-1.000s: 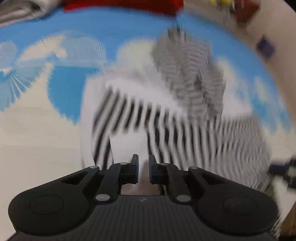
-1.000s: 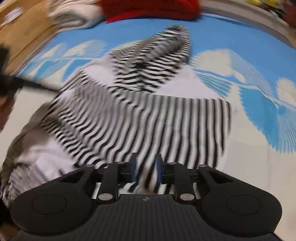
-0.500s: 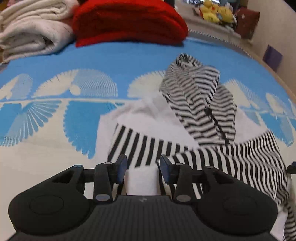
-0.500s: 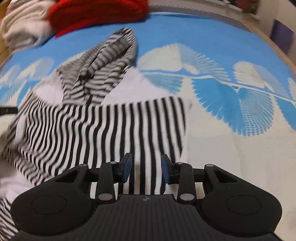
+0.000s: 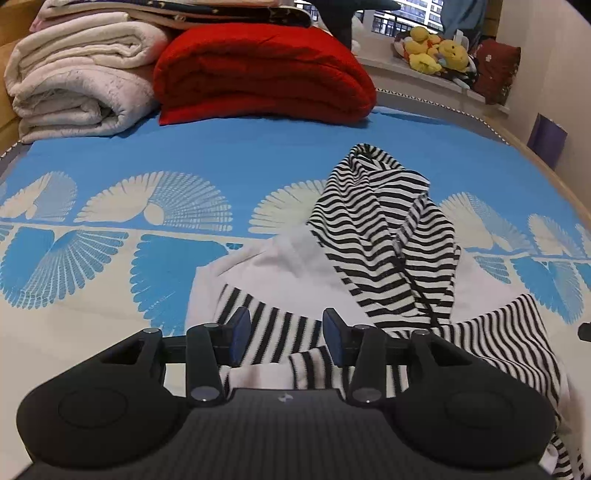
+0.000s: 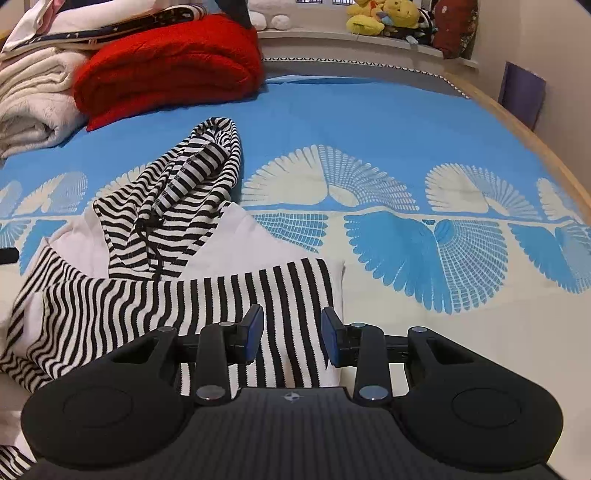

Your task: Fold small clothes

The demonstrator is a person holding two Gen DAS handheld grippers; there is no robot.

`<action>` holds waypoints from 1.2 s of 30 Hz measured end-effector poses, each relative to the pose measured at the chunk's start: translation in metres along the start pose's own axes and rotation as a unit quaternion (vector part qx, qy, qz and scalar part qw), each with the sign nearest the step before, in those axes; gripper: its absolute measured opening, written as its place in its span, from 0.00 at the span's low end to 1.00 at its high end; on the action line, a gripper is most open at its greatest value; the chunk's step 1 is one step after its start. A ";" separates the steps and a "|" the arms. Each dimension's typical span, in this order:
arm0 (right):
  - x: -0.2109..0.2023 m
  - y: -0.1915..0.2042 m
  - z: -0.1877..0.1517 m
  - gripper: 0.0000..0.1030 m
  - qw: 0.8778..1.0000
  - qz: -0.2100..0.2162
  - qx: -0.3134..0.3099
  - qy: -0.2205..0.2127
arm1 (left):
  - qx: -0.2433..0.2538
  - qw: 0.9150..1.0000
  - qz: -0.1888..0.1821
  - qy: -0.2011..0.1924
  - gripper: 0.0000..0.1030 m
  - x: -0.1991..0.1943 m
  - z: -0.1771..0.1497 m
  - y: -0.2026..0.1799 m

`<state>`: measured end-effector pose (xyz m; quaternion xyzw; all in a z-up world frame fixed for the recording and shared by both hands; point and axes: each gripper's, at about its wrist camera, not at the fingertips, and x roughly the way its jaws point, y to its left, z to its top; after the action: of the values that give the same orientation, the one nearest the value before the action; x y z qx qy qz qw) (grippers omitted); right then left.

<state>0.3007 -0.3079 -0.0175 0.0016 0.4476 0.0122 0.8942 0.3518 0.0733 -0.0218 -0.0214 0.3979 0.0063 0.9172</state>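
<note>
Both of my grippers have lifted back off the cloth since a second ago, and the blur has cleared. My left gripper [image 5: 283, 339] was nearly pinched together then; now its jaws are opening, with a striped sleeve lying below the gap and neither pad pressing on it. My right gripper [image 6: 291, 340] hangs parted too, released, over the striped band folded across the body, and grips nothing.

I see the striped hoodie [image 5: 384, 266] lying on the blue bedspread [image 5: 221, 155], its white body flat and its hood [image 6: 192, 177] pointing toward the head of the bed. 2 sleeves are folded in across the white front.

Beyond it, against the far edge, sit a folded red blanket [image 5: 262, 74] and a rolled cream quilt [image 5: 74, 85] just beside it. Yellow plush toys [image 6: 380, 16] rest on the sill behind.
</note>
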 end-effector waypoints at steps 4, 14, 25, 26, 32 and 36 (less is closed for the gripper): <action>-0.004 0.000 0.001 0.35 1.000 0.004 0.009 0.000 | -0.009 1.000 -0.009 0.001 0.50 -0.006 0.003 -0.011; -0.006 -0.003 -0.001 0.35 1.000 0.008 0.015 0.008 | -0.005 1.000 -0.014 -0.010 0.50 -0.019 0.012 -0.043; -0.008 -0.018 0.000 0.35 0.999 0.009 0.031 0.022 | -0.001 0.998 0.016 -0.054 0.09 -0.037 0.037 -0.064; -0.009 -0.020 0.000 0.35 0.999 0.008 0.032 0.022 | 0.000 0.998 0.025 -0.055 0.09 -0.035 0.045 -0.065; -0.010 -0.028 0.002 0.09 0.999 0.006 0.043 0.021 | 0.022 0.997 0.051 -0.050 0.10 0.014 0.105 -0.074; -0.010 -0.032 0.005 0.05 0.999 -0.001 0.051 0.015 | 0.036 0.998 0.036 -0.046 0.10 0.068 0.141 -0.082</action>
<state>0.2989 -0.3405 -0.0071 0.0465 0.4612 -0.0116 0.8860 0.5040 -0.0029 0.0274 0.0263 0.3555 0.0264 0.9339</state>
